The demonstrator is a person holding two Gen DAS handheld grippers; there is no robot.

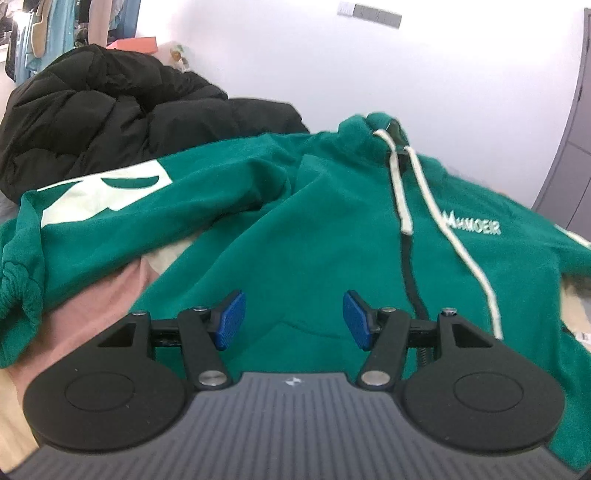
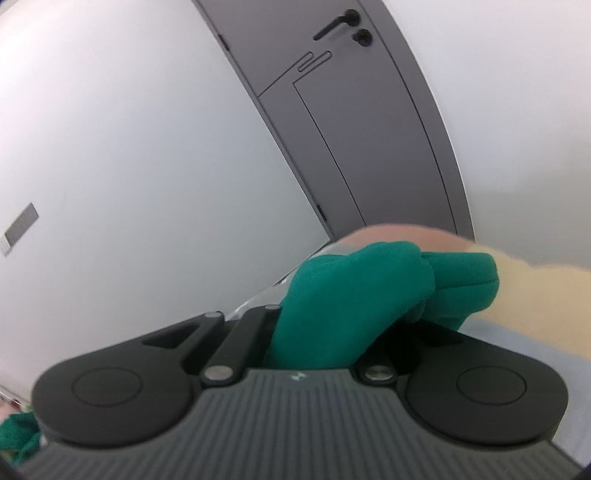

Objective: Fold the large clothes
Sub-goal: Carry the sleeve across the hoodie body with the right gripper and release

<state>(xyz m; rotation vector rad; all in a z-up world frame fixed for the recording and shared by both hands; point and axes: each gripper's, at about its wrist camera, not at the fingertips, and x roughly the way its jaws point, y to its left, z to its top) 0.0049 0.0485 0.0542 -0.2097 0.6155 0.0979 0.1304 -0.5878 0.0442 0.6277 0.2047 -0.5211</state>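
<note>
A green hoodie (image 1: 314, 229) lies spread on the bed, front up. It has white drawstrings (image 1: 402, 192), a small white chest logo (image 1: 472, 225) and a big white letter on the sleeve (image 1: 103, 192) at the left. My left gripper (image 1: 293, 314) hovers just above the lower front of the hoodie, open, with nothing between its blue pads (image 1: 231, 319). In the right wrist view my right gripper (image 2: 332, 332) is shut on a bunched fold of the green hoodie (image 2: 369, 284). The cloth covers its fingertips, and the view is rolled and raised toward the wall.
A black puffer jacket (image 1: 110, 110) is heaped behind the hoodie at the left. Pink and cream bedding (image 1: 99, 306) shows under the sleeve. Clothes hang on a rack (image 1: 55, 33) at the far left. A grey door (image 2: 351, 129) and white wall stand behind the bed.
</note>
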